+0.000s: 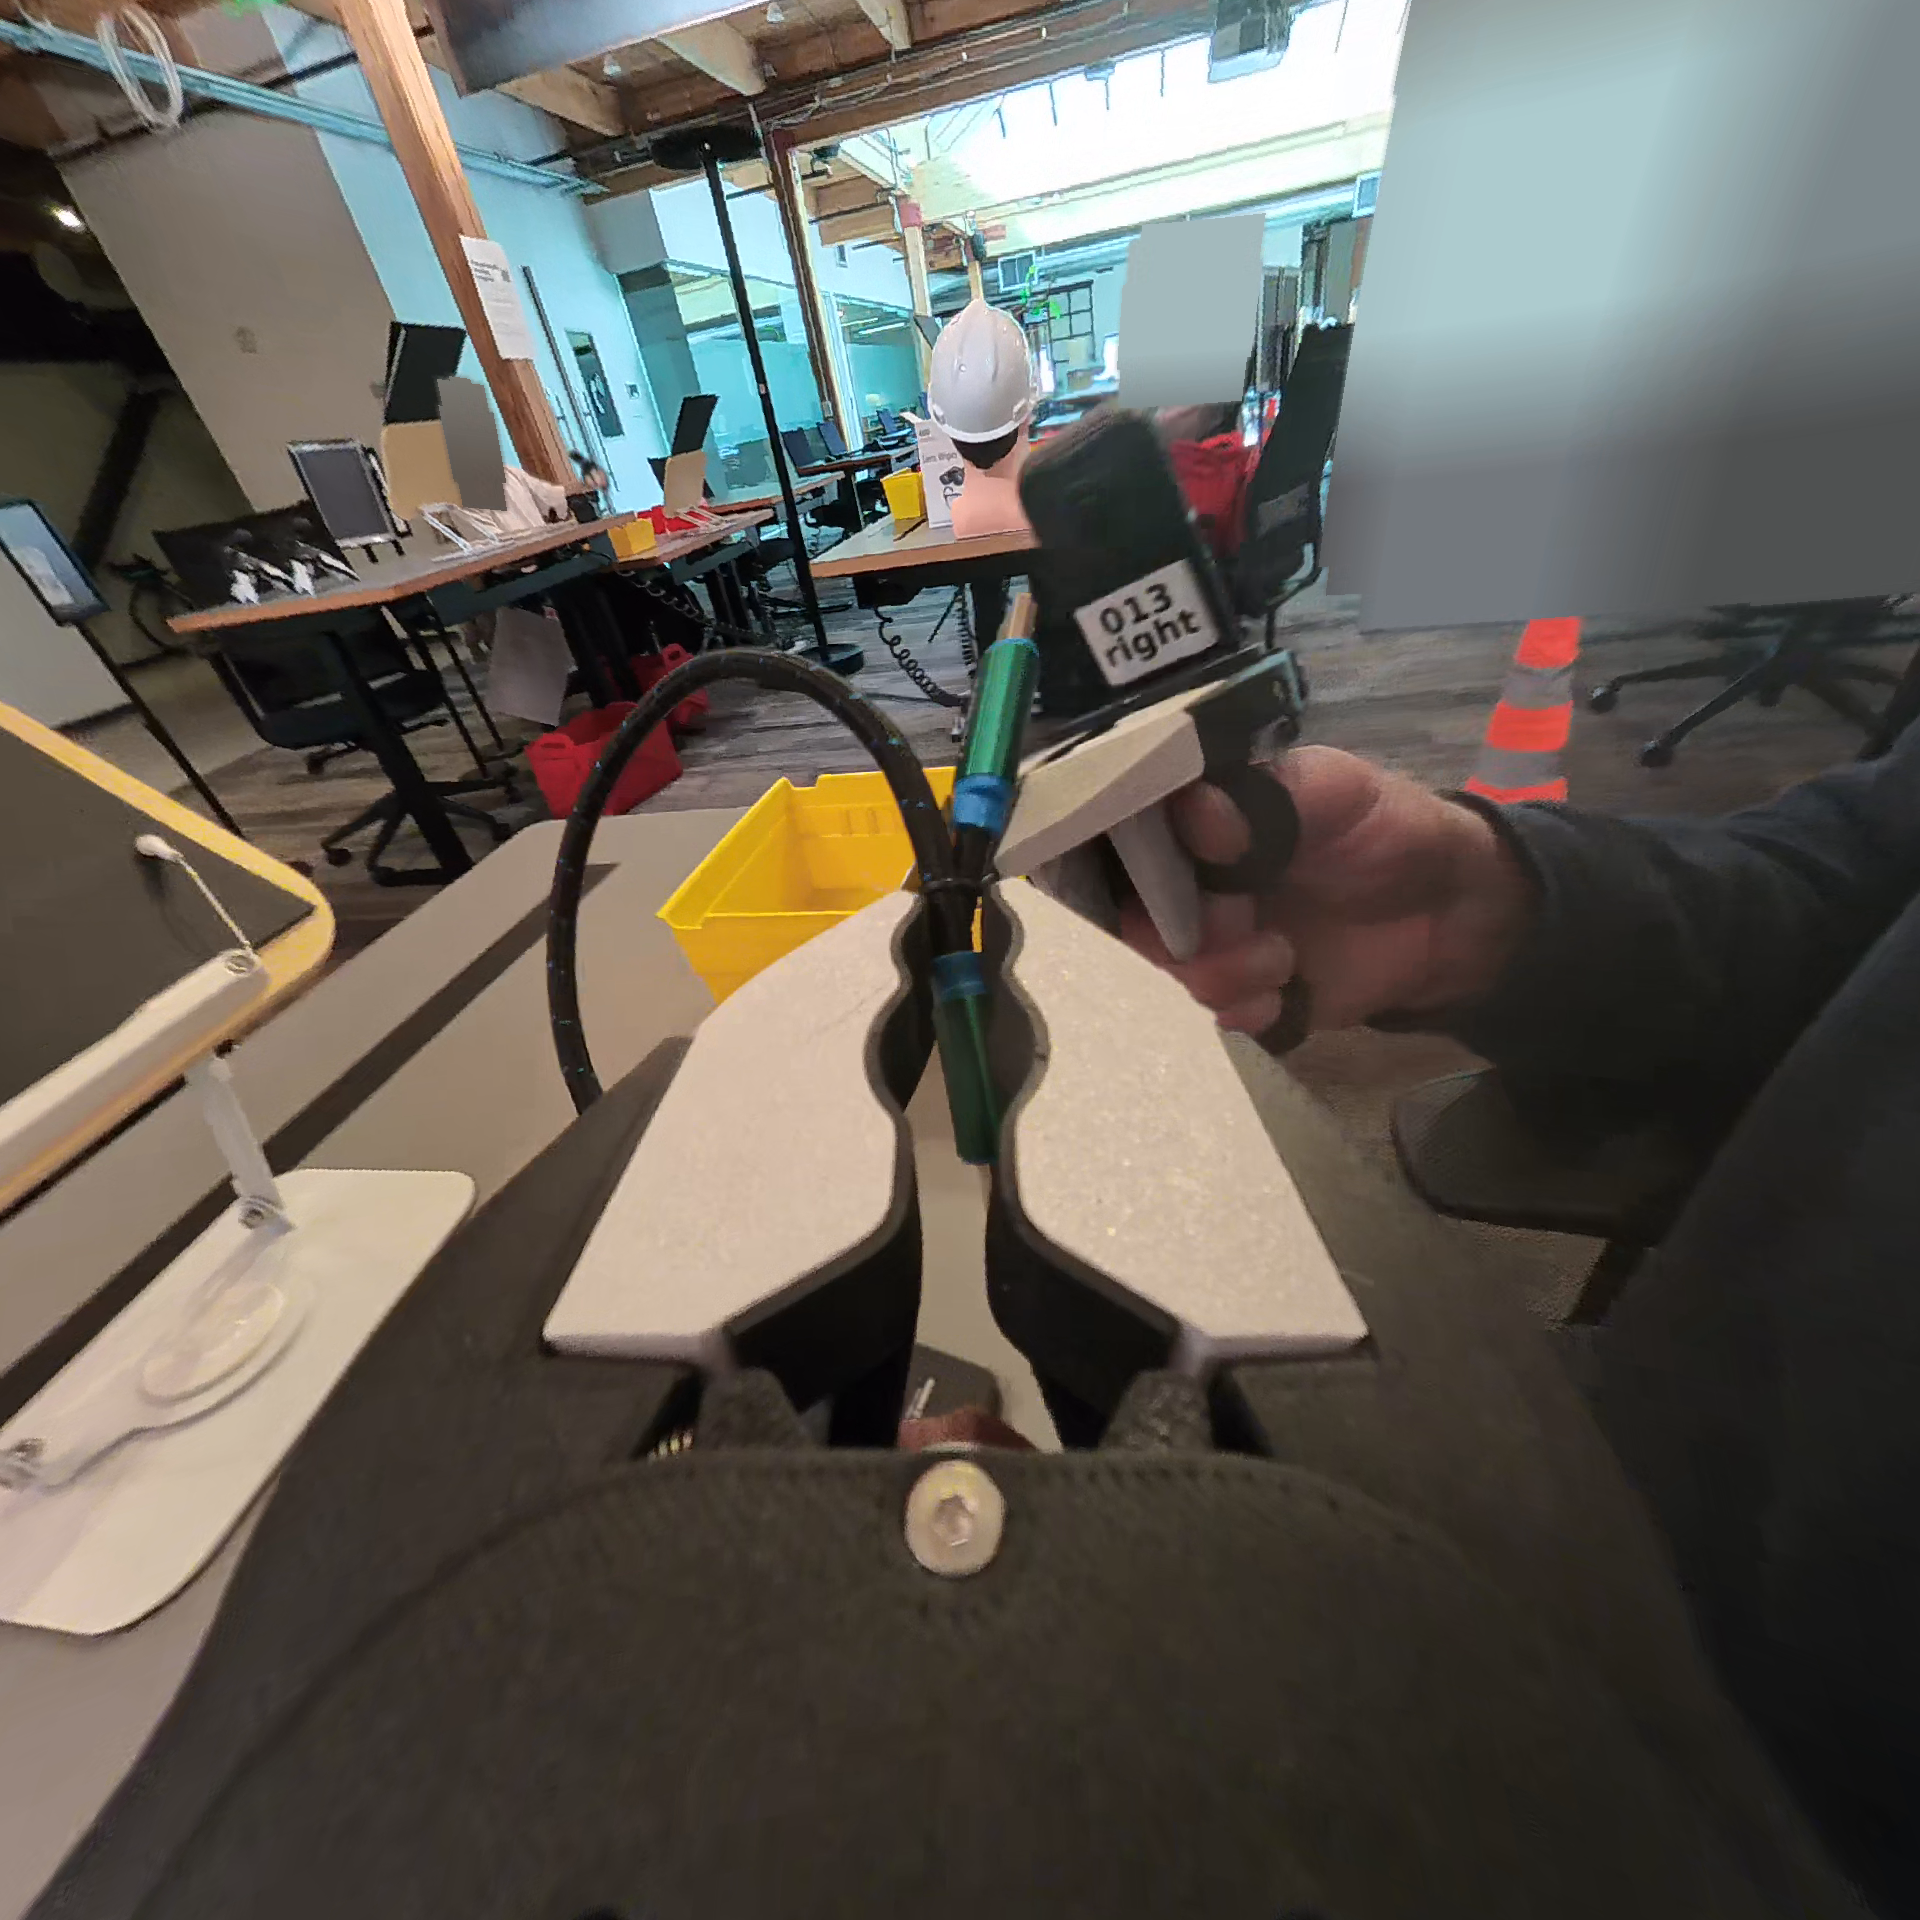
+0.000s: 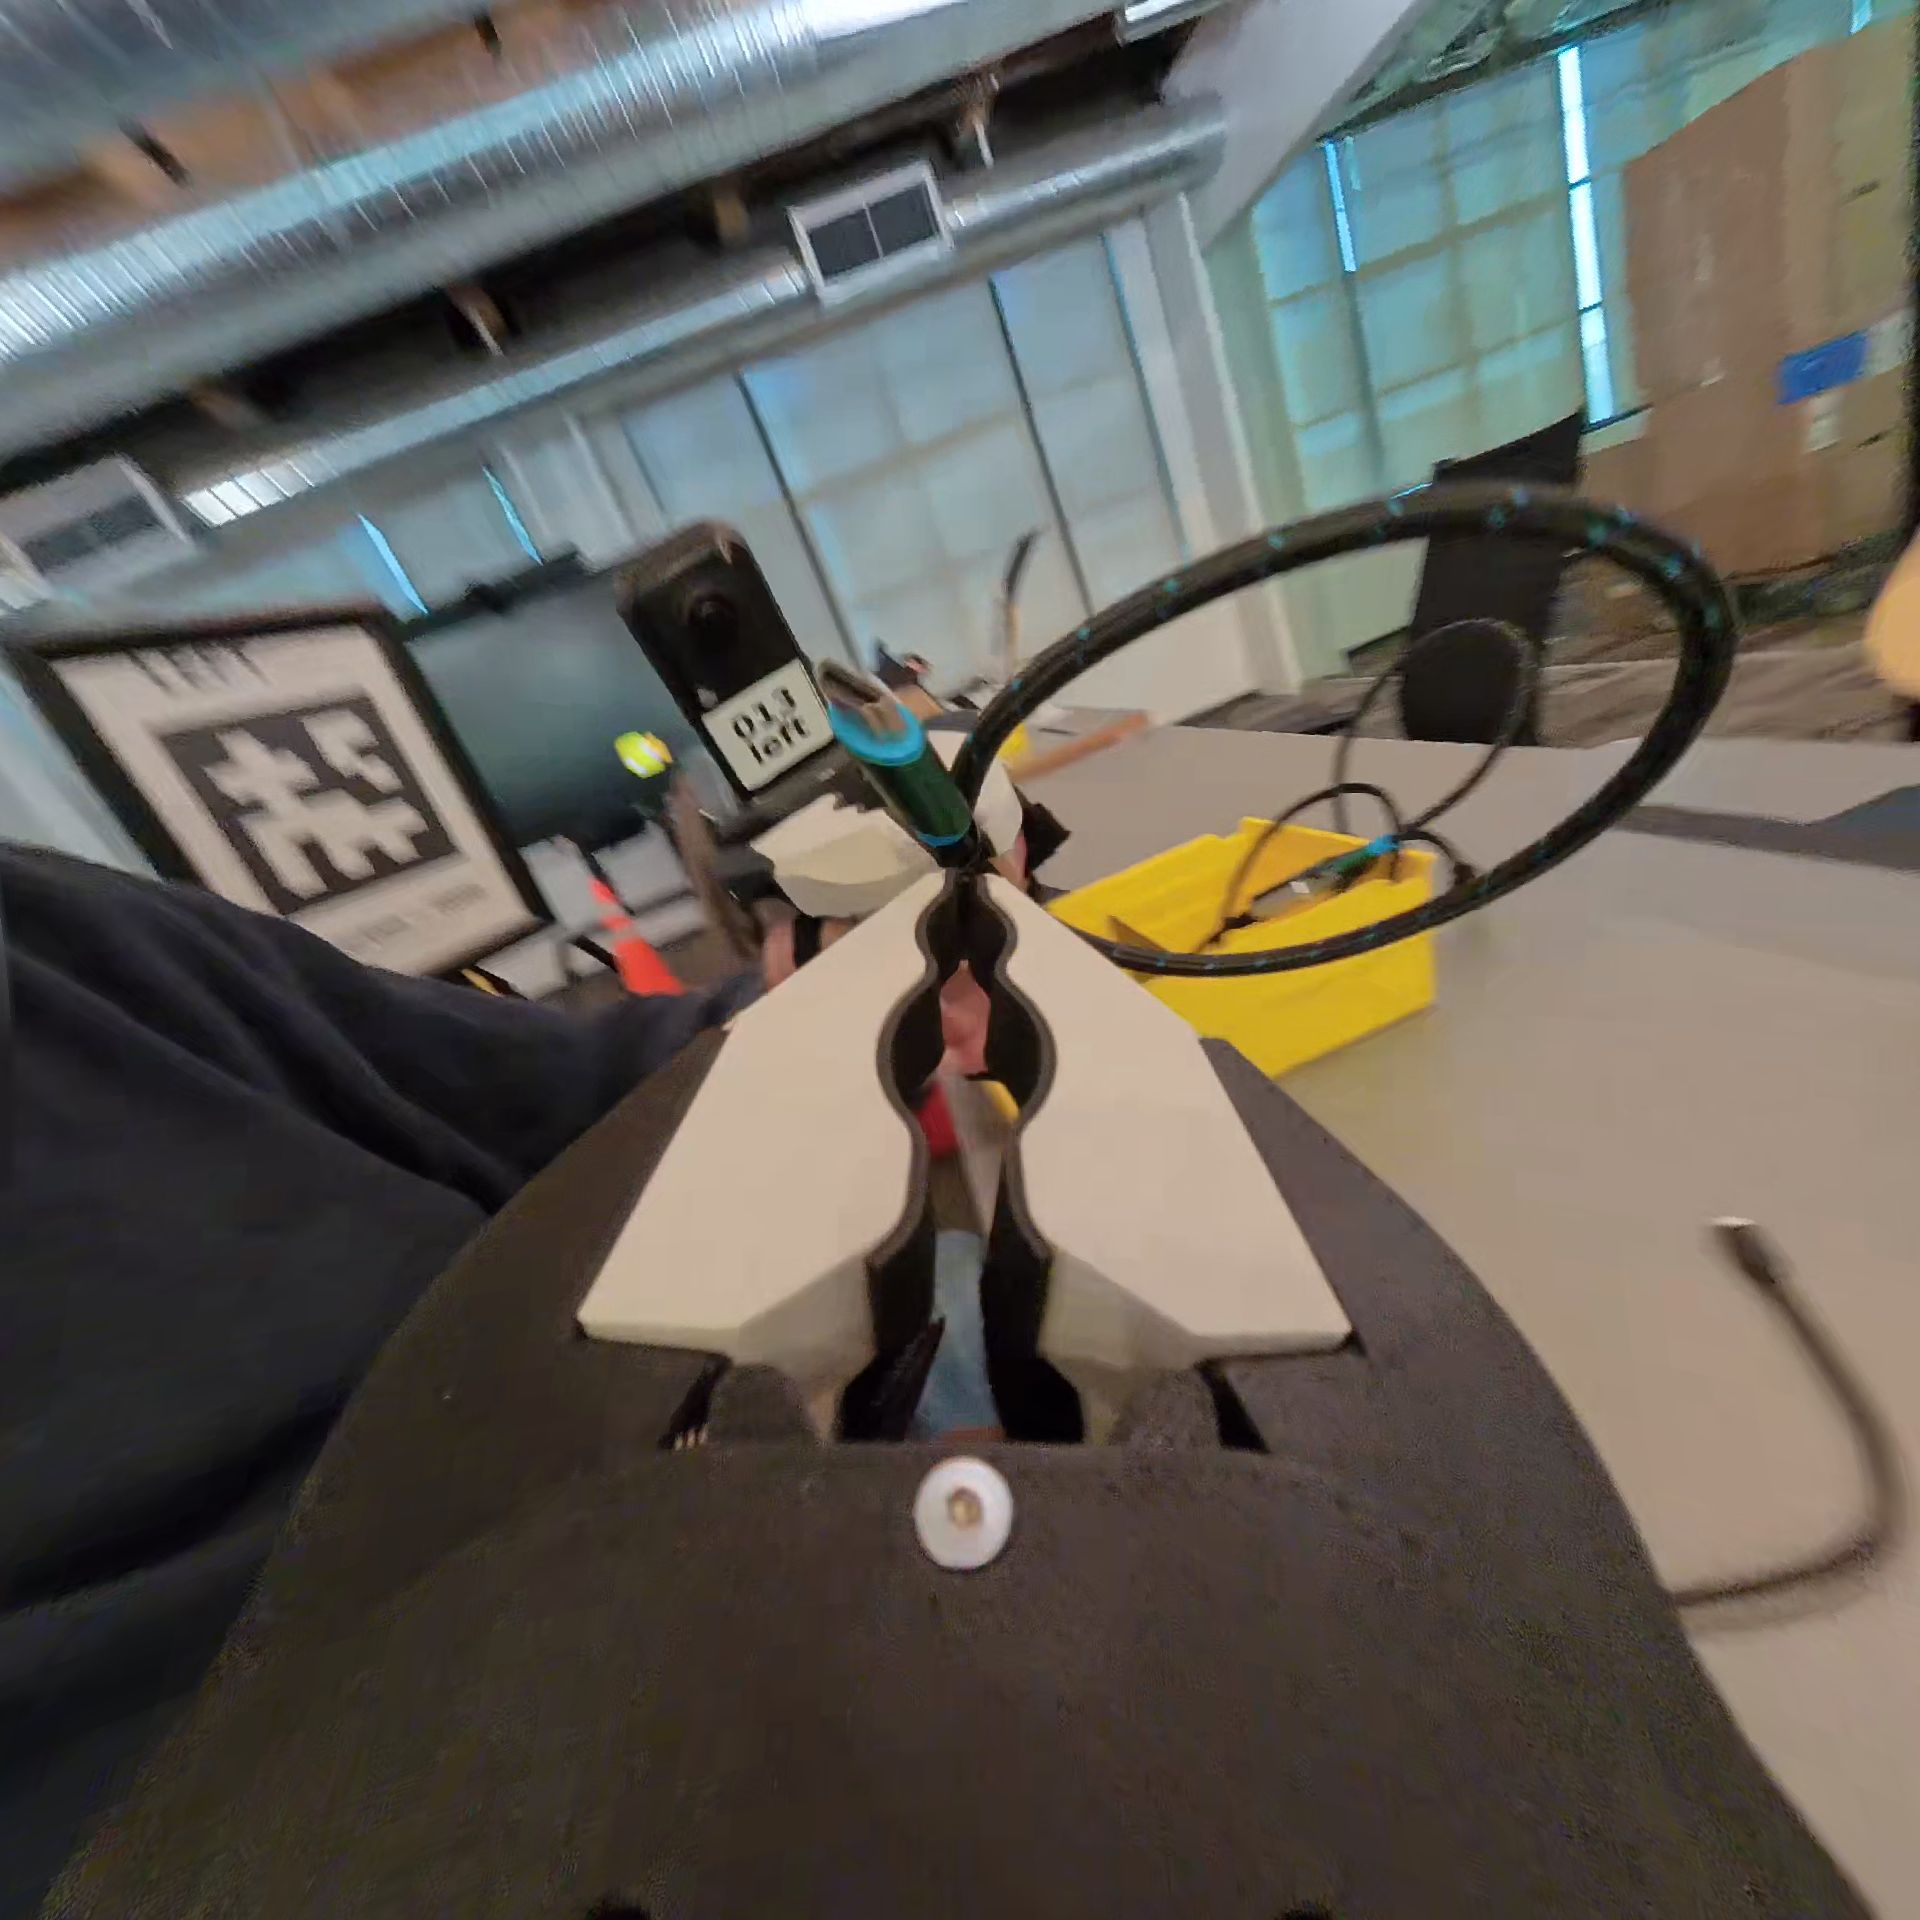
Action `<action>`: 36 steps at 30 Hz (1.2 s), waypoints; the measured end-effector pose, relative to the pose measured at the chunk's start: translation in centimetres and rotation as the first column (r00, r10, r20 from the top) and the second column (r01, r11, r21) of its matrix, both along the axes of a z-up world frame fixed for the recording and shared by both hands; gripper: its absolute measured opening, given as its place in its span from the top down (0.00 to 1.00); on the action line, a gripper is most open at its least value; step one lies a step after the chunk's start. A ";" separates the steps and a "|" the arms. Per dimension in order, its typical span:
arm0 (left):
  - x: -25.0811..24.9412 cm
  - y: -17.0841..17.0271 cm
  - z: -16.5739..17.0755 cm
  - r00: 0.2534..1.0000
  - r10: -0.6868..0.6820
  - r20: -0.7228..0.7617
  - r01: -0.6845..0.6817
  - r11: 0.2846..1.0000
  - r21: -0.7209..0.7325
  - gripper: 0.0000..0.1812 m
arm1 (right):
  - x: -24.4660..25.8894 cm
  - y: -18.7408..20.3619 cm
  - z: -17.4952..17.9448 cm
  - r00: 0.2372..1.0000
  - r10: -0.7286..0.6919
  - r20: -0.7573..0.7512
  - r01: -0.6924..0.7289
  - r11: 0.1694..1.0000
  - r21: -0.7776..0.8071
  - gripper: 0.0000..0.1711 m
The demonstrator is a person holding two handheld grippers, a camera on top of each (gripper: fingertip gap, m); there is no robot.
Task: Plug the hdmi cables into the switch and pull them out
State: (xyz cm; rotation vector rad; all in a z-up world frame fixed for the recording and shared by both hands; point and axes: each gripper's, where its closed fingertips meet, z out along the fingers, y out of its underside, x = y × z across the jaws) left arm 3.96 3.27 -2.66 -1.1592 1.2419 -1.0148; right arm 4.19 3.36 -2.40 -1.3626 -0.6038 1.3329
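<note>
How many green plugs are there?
3. The upper plug sticks up by the right gripper. The lower plug lies between the left gripper fingers. The third plug is in the yellow bin, which may hide more.

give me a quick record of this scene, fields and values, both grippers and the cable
left gripper: shut on HDMI cable, at the crossing of its two ends
right gripper: shut on the cable below one green plug
HDMI cable: black braided, looped, held in the air
green plugs: two, both unplugged
yellow bin: on grey table, another cable inside
switch: not in view
</note>
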 end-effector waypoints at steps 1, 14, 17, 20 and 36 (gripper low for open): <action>-0.1 0.0 0.1 1.000 0.005 -0.003 -0.004 1.000 0.019 0.95 | 0.0 0.0 0.1 0.997 0.040 -0.063 -0.043 0.998 -0.042 1.00; -0.1 -1.3 0.9 0.999 -0.035 0.033 0.032 0.996 0.083 0.96 | 0.3 -1.6 1.1 0.841 0.225 -0.493 -0.351 0.919 -0.179 1.00; -0.2 -1.1 0.6 0.998 -0.044 0.044 0.043 0.999 0.023 0.96 | 0.1 -1.4 0.8 0.888 0.194 -0.418 -0.282 0.946 -0.159 1.00; 0.0 -0.6 0.4 0.999 -0.032 0.031 0.032 0.999 -0.021 0.95 | 0.0 -1.1 -0.1 0.969 0.116 -0.218 -0.134 0.988 -0.071 1.00; 0.3 0.1 -0.4 0.997 -0.068 0.044 0.077 0.971 -0.226 0.96 | 0.1 0.2 -1.4 0.698 -0.582 0.417 0.206 0.721 0.661 0.97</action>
